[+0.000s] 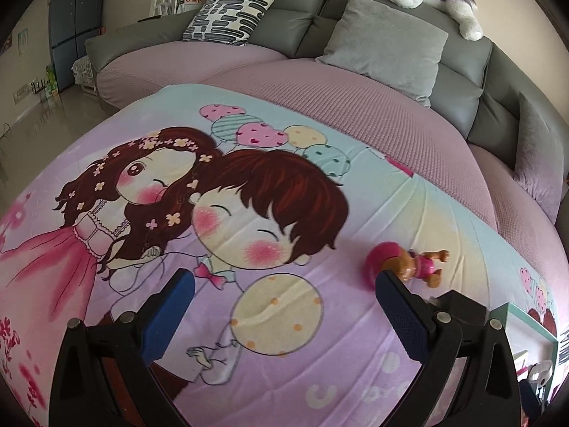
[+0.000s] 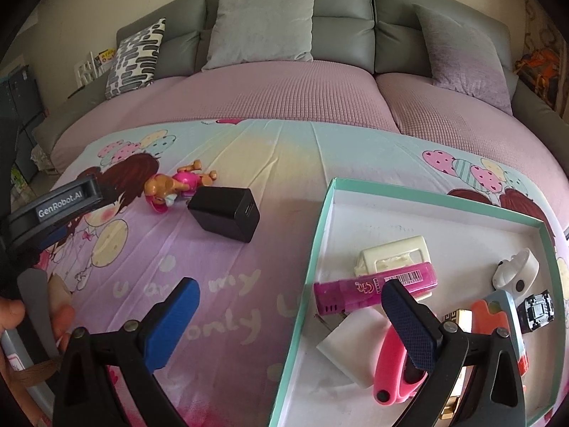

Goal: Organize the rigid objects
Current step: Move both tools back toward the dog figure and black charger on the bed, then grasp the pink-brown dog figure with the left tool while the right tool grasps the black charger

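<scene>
A pink and brown toy dog lies on the cartoon cloth, just beyond my left gripper's right fingertip. My left gripper is open and empty above the cloth. In the right wrist view the toy dog lies beside a black charger block. My right gripper is open and empty over the left wall of the teal-rimmed box. The box holds a pink lighter, a white clip, a white block, pink scissors and other small items.
The cloth covers a table in front of a grey sofa with a pink cover and cushions. The left gripper's body shows at the left of the right wrist view. The box corner shows at the left wrist view's lower right.
</scene>
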Available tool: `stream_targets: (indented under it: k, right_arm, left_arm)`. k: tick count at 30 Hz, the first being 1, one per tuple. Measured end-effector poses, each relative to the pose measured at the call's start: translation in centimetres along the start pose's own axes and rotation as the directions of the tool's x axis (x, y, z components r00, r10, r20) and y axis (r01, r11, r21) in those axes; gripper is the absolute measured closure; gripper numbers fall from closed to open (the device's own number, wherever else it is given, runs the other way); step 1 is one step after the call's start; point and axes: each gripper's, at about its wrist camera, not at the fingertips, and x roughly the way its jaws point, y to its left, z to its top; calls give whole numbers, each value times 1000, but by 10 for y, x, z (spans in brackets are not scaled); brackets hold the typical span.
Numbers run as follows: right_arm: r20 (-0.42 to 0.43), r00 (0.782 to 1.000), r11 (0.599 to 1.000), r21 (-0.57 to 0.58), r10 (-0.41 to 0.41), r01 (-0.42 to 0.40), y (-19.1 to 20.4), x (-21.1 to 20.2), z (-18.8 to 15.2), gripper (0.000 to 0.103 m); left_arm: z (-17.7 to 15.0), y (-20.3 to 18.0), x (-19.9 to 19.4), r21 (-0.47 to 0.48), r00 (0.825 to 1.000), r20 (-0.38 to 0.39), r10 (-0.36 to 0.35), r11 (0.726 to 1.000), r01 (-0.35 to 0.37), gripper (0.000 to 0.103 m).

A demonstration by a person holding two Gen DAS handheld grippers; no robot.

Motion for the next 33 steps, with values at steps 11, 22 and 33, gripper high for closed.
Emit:
stream_targets:
  k: [11, 22, 33]
  right_arm:
    - [10, 994, 994, 22, 105, -106, 1, 2, 46, 0]
    - [-164, 965, 977, -27, 206, -213, 41, 64, 71, 15]
    - [-178, 947, 964, 57, 268, -262, 32, 80, 70, 43]
  left_arm:
    - [15, -12, 19, 122, 993, -83, -88, 988, 98, 2]
    - [22, -17, 19, 377, 990, -94, -102, 917, 130, 2]
    - [16, -40, 24, 576, 980, -106, -167, 793, 197, 2]
